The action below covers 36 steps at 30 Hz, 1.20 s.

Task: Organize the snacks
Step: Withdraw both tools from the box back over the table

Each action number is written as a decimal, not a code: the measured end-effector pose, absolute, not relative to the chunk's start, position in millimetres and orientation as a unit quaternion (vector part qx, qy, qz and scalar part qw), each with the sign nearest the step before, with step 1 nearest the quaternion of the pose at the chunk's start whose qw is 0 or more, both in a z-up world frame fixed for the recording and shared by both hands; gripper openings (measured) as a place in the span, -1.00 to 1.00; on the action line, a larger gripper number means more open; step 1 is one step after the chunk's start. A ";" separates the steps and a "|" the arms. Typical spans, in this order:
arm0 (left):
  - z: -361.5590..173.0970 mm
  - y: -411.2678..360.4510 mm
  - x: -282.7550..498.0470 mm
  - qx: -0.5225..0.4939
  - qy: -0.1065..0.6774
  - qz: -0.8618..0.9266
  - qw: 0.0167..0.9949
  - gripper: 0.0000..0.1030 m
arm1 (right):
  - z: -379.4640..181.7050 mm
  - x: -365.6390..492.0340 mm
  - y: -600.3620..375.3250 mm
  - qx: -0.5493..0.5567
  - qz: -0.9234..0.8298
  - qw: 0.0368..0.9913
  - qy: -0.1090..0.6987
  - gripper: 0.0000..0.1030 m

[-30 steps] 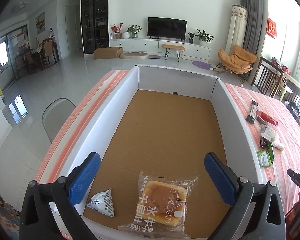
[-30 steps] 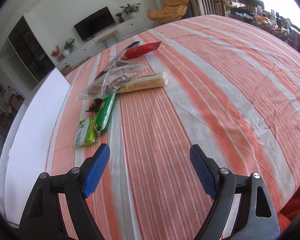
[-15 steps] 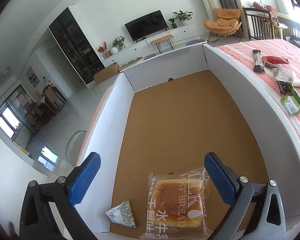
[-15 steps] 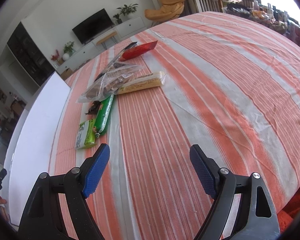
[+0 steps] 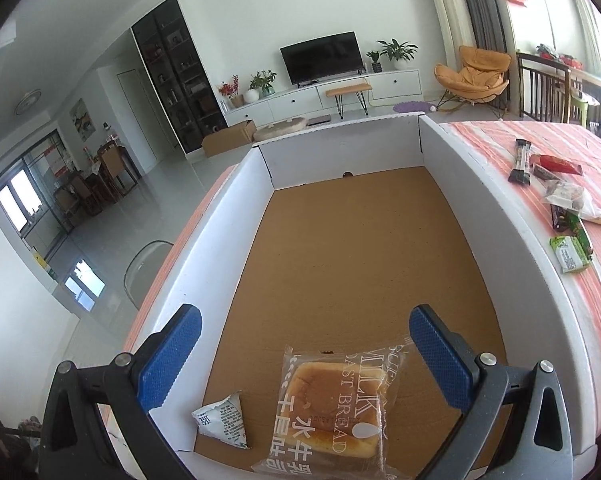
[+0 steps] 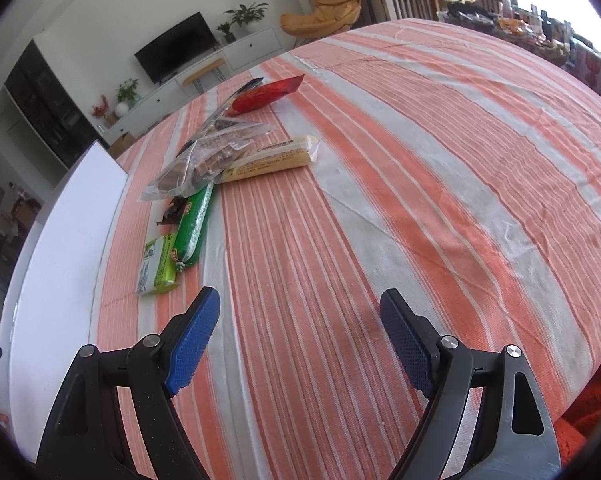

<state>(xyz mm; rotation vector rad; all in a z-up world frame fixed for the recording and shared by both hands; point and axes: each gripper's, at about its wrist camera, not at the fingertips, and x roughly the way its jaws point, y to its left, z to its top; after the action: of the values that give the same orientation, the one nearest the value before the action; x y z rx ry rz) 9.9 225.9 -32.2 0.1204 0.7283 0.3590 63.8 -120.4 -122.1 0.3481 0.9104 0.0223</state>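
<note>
Both grippers held wide apart, empty, over a striped table (image 6: 440, 152) and a white box (image 5: 496, 208).

The box floor runs ahead of the left gripper (image 5: 304, 354); a bread pack (image 5: 334, 408) lies between its jaws, a triangular packet (image 5: 222, 424) by the left one. Ahead-left of the right gripper (image 6: 300, 338), loose snacks (image 6: 204, 168) lie beside the box wall.

Daylight is pouring in from windows, blowing out the right wrist view's upper right corner. Fisheye distortion is bending both views' edges into dark vignettes.
</note>
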 end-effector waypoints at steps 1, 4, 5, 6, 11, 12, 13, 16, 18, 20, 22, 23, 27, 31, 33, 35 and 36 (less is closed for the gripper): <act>-26.9 221.0 6.7 0.048 0.344 0.172 0.922 0.99 | -121.7 63.5 -119.7 0.163 0.009 0.885 0.437 0.65; -7.6 189.2 -2.6 0.037 0.307 0.147 0.940 0.99 | -122.5 62.8 -119.3 0.157 0.008 0.885 0.438 0.65; -2.4 175.3 -4.4 0.035 0.300 0.129 0.945 0.99 | -122.5 62.6 -119.9 0.158 0.008 0.885 0.438 0.65; 1.9 159.6 -5.9 0.032 0.296 0.104 0.949 0.99 | -123.2 62.5 -119.9 0.161 0.008 0.885 0.437 0.65; 11.5 61.4 -17.7 0.051 0.290 -0.061 0.954 0.99 | -103.5 47.5 -136.0 0.192 0.000 0.904 0.381 0.65; 9.3 40.4 -18.7 0.064 0.294 -0.091 0.949 0.99 | -95.3 42.2 -140.5 0.192 -0.010 0.914 0.359 0.65; 5.5 22.9 -18.0 0.074 0.303 -0.116 0.943 0.99 | -89.0 37.5 -144.5 0.190 -0.022 0.921 0.341 0.65; -10.5 -13.0 -4.5 0.074 0.342 -0.176 0.920 0.99 | -82.4 31.7 -155.6 0.199 -0.047 0.924 0.322 0.65; -23.1 -22.6 11.2 0.052 0.373 -0.189 0.907 0.99 | -88.3 33.3 -162.4 0.218 -0.053 0.915 0.334 0.65; -36.7 -20.1 29.7 0.016 0.403 -0.185 0.896 0.99 | -93.0 35.2 -168.5 0.232 -0.059 0.908 0.344 0.65; -50.5 -15.4 45.5 -0.014 0.434 -0.175 0.883 0.99 | -94.5 35.6 -170.8 0.238 -0.062 0.905 0.346 0.65; -57.6 -14.6 52.5 -0.021 0.448 -0.170 0.877 0.99 | -95.0 36.2 -170.4 0.238 -0.062 0.905 0.348 0.65; -82.1 -17.7 62.5 -0.006 0.468 -0.153 0.870 0.99 | -101.3 41.9 -162.0 0.223 -0.051 0.900 0.370 0.65; -100.9 -15.4 68.1 0.010 0.470 -0.127 0.874 0.99 | -109.6 48.2 -154.9 0.206 -0.048 0.894 0.395 0.65; -109.7 -7.7 74.7 0.006 0.475 -0.114 0.872 0.99 | -111.6 48.9 -153.2 0.200 -0.046 0.893 0.400 0.65; -117.1 -2.3 80.2 0.002 0.483 -0.101 0.870 0.99 | -114.0 50.2 -151.7 0.195 -0.044 0.891 0.408 0.65; -120.1 0.4 82.6 0.000 0.486 -0.096 0.869 0.99 | -116.3 50.9 -150.3 0.194 -0.043 0.889 0.413 0.65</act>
<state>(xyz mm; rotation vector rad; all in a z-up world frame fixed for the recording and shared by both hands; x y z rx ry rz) 82.6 0.4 -120.1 -0.0002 1.0163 -0.2018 50.9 -150.3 -116.3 0.4023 0.8570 -0.0885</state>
